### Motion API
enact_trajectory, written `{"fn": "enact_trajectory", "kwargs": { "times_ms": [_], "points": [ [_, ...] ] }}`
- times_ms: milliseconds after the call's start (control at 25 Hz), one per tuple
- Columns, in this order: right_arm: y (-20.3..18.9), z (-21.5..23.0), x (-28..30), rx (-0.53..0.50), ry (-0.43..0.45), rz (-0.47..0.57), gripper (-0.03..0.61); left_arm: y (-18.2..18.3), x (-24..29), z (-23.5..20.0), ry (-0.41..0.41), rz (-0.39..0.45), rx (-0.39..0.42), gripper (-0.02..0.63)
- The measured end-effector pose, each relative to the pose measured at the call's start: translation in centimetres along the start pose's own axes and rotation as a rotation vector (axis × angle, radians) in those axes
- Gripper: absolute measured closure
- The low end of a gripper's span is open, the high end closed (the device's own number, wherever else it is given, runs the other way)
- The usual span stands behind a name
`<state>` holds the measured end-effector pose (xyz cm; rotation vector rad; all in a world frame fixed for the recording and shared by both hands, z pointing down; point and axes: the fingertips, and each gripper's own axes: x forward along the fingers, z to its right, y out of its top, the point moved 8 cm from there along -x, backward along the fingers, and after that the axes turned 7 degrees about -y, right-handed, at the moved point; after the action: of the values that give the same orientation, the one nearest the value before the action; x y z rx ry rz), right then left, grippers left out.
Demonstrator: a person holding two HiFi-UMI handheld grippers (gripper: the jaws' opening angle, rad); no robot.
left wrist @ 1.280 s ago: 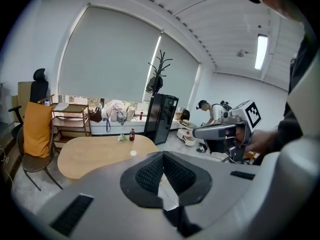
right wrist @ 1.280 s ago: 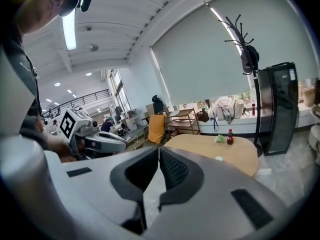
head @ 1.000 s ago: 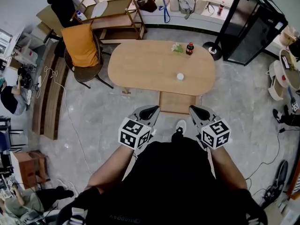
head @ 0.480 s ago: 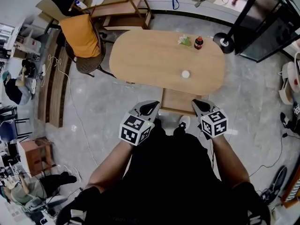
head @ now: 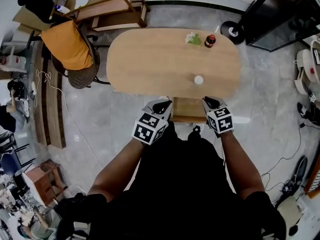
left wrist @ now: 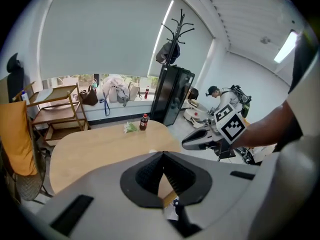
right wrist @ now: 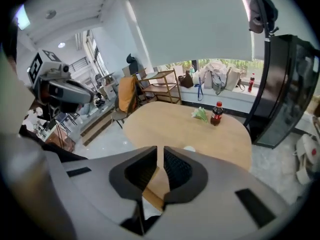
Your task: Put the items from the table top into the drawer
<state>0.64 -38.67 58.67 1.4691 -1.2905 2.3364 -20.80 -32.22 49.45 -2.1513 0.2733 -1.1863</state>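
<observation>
An oval wooden table [head: 150, 59] carries a cola bottle [head: 210, 40], a small green and white bunch [head: 192, 38] beside it, and a small white round object [head: 198, 79] near the front edge. A wooden drawer [head: 187, 109] juts out from under the near edge. My left gripper [head: 164, 105] hangs at the drawer's left corner, shut and empty [left wrist: 163, 154]. At the drawer's right corner my right gripper [head: 209, 102] is shut and empty too [right wrist: 160, 148]. The bottle [right wrist: 216, 113] and the bunch [right wrist: 200, 114] show at the table's far end in the right gripper view.
A chair with an orange cover [head: 67, 46] stands left of the table, a wooden shelf cart [head: 107, 6] behind it. A black cabinet [head: 280, 14] and a coat stand base [head: 230, 31] are at the back right. A person [left wrist: 220, 96] sits in the background.
Both grippers have come forward and down, from over the floor in front of me to the drawer's two front corners. The table now looks closer.
</observation>
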Motion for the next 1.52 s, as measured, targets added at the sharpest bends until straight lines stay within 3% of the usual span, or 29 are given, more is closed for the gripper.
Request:
{"fn": "enact_trajectory", "kwargs": {
  "times_ms": [120,320,560,720,1080,1320,1520],
  "points": [
    [-0.7,1.2,5.0,-0.019,-0.065,-0.092,0.467,0.7,2.7,-4.0,-0.051,-0.049,0.013,0.612],
    [-3.2,3.4,13.1,-0.04,-0.134,-0.256,0.462,0.0,5.4,-11.1,-0.06,-0.115,-0.039,0.612],
    [-4.3,7.0,20.6,-0.023,-0.192,-0.363,0.332,-2.0,6.8,-17.0,-0.089,-0.225,-0.048,0.612],
    [-4.7,8.0,24.1,-0.043,-0.206,-0.407,0.307,-3.8,7.1,-19.2,-0.088,-0.282,-0.069,0.612],
    [-5.1,8.8,26.0,-0.102,-0.187,-0.474,0.308,-4.2,7.1,-20.0,-0.099,-0.291,-0.07,0.612],
    [-4.2,8.7,23.8,-0.052,-0.173,-0.418,0.31,-2.8,6.9,-18.5,-0.071,-0.259,-0.073,0.612],
    [-4.4,8.0,20.5,-0.077,-0.136,-0.349,0.31,-2.0,7.0,-15.1,-0.031,-0.206,-0.082,0.612]
  ]
}}
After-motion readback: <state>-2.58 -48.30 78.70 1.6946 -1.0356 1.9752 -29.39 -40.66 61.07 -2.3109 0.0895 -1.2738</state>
